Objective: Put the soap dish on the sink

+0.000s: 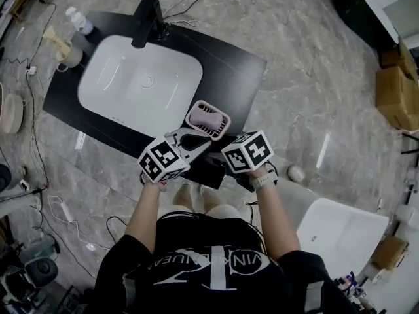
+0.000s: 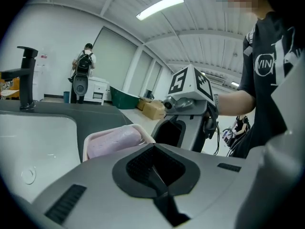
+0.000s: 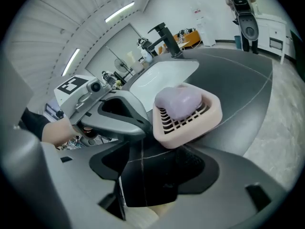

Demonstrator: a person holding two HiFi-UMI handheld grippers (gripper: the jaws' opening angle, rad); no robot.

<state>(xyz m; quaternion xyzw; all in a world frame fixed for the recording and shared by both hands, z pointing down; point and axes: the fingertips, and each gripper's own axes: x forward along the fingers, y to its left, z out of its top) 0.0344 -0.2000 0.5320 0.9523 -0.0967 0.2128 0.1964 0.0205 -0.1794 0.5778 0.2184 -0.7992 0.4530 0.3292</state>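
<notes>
**At the counter's near corner: one pink soap dish, two empty grippers**

Across the chest of the person's black shirt (image 1: 209, 267) runs white print. In the left gripper view the letters "VIN" inside a ring can be read; in the head view the line is upside down and too small to spell out. Each gripper carries one marker cube (image 1: 163, 161) of black-and-white square patterns.

The soap dish (image 1: 222, 129) is pale pink, a rounded rectangle with a raised rim and a slatted floor. One lilac bar of soap (image 1: 204, 117) lies in it. The dish stands flat on the black countertop (image 1: 236, 70), just beside the near right rim of the white sink basin (image 1: 124, 90) and close to the counter's near corner.

The left gripper (image 2: 155, 168) has its jaws closed together with nothing between them. The dish lies just past them and to their left, and I cannot tell whether they touch it. The right gripper (image 3: 157, 161) has its jaws apart over the counter's edge, holding nothing, with the dish just ahead of their tips.

By count there are one dish, one bar, one basin, one black faucet (image 1: 147, 21) at the basin's far rim, and two grippers. One white bottle (image 1: 80, 19) stands at the counter's far left corner. At least two cardboard boxes (image 1: 396, 90) sit on the floor to the right, well apart from the counter
</notes>
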